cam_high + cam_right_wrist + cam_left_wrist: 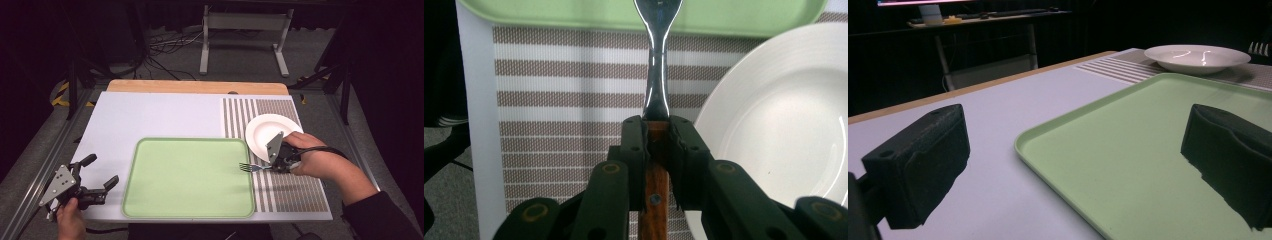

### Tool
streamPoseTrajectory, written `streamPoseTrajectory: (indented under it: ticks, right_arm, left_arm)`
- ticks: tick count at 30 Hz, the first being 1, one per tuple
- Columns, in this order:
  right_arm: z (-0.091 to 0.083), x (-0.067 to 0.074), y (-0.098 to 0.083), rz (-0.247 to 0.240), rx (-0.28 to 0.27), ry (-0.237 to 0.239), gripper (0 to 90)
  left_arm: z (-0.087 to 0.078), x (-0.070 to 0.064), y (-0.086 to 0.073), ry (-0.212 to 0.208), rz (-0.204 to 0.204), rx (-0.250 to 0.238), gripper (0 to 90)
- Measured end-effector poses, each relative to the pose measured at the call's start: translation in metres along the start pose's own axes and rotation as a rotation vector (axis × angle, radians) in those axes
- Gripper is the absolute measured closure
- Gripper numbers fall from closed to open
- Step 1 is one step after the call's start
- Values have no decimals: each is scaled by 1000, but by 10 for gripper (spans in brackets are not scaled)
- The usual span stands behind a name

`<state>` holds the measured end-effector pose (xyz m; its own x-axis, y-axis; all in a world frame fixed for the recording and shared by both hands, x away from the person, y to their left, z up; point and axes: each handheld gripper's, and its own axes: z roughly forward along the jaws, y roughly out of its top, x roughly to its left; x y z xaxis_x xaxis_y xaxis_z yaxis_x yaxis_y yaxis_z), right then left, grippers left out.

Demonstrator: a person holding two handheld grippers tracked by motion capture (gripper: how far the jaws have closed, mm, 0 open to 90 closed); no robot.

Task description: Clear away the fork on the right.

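A fork (248, 167) with a steel head and a wooden handle (657, 145) is clamped in my right gripper (272, 166), which is shut on the handle. Its tines point left and reach over the right rim of the green tray (150, 200). In the right gripper view the fork's neck (657, 75) runs up toward the tray's edge (734, 22). A white plate (262, 131) lies just behind my right hand on the striped mat (295, 195). My left gripper (102, 172) stands open at the table's front left corner, its pads (923, 160) empty, left of the tray.
The tray (1128, 165) has nothing on it and lies on the pale table cover (160, 115). The white plate (1198, 57) shows far right in the left gripper view. Beyond the table's wooden far edge (195, 86) stand a metal frame and floor cables.
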<state>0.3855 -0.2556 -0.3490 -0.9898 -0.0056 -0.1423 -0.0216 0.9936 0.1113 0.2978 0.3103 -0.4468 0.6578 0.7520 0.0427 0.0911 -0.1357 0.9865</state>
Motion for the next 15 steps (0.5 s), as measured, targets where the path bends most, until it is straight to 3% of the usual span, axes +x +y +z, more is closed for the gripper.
streamPoseTrajectory:
  ticks: [15]
  right_arm:
    - [-2,-5,37,-7,-23,-9,784]
  left_arm:
    - [0,0,0,-4,2,1,0]
